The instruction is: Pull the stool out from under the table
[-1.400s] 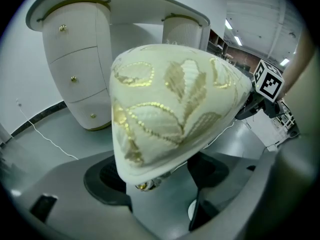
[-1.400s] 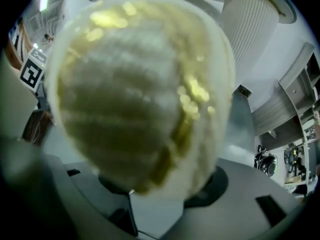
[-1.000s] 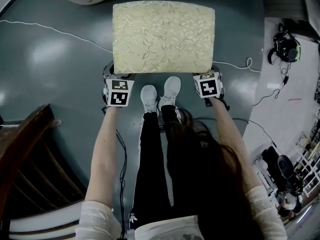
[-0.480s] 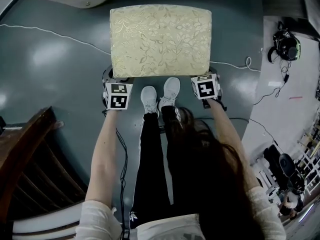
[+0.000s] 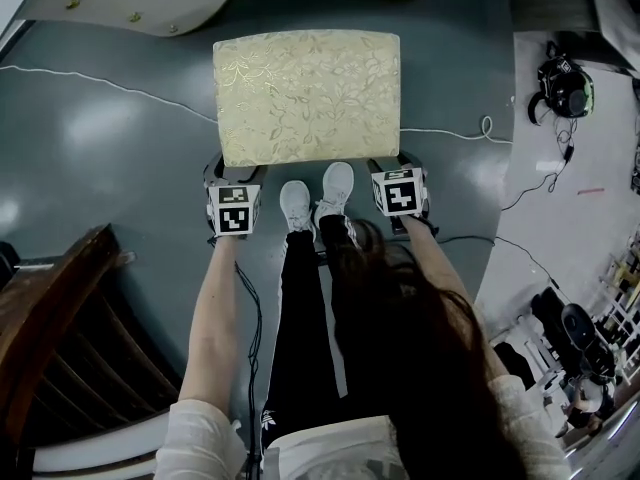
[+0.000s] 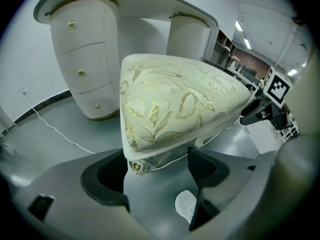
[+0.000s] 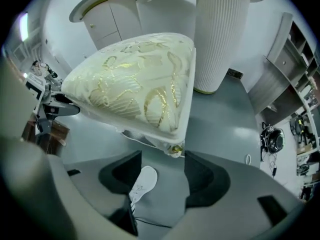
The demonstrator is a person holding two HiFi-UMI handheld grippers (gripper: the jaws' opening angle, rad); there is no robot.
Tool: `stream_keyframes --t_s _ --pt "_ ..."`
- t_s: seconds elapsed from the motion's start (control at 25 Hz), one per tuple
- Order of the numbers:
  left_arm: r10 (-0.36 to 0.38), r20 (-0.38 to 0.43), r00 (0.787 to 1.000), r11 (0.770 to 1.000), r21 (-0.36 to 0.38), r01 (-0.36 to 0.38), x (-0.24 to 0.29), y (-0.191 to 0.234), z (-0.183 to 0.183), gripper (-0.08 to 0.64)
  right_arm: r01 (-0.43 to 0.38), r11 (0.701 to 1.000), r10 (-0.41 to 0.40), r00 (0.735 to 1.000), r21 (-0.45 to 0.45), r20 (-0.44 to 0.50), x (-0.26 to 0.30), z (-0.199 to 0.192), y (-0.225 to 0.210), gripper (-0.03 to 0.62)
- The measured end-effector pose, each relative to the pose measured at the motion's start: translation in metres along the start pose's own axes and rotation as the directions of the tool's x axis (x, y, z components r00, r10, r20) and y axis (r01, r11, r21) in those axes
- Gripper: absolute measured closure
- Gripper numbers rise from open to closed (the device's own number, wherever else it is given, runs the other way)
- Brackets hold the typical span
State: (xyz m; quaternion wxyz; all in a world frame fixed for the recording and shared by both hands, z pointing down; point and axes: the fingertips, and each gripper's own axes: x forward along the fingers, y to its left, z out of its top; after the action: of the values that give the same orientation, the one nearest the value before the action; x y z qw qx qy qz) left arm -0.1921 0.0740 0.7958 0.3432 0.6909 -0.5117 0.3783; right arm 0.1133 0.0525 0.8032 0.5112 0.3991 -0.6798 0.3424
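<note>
Downward we stretch both arms, nearly straight. The left gripper and right gripper point steeply at the floor, one at each near corner of the stool. Both pairs of jaws gape wide, clamping nothing. The stool stands just out from the white table, before our shoes.

The left tool and the right tool sit by the stool's near corners.
</note>
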Motion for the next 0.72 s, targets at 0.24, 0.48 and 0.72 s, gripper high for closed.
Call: stream_keyframes --t_s 0.24,0.48,0.72 --pt "0.017 -0.066 0.998 0.998 -0.053 -0.02 -0.03 -0.017 0.001 0.193 -0.021 0.999 0.02 0.999 -0.03 -0.033 -0.031 -0.012 -0.001 0.319" --pt "0.035 -0.076 0.997 0.996 -0.074 -0.041 -0.082 -0.029 0.029 0.193 -0.035 0.999 0.035 0.999 0.008 -0.015 -0.085 0.004 0.001 0.319" --pt "0.005 0.013 1.0 0.999 -0.046 -0.005 -0.148 -0.067 0.101 0.193 -0.033 0.999 0.031 0.998 0.023 0.05 -0.184 0.03 0.012 0.319"
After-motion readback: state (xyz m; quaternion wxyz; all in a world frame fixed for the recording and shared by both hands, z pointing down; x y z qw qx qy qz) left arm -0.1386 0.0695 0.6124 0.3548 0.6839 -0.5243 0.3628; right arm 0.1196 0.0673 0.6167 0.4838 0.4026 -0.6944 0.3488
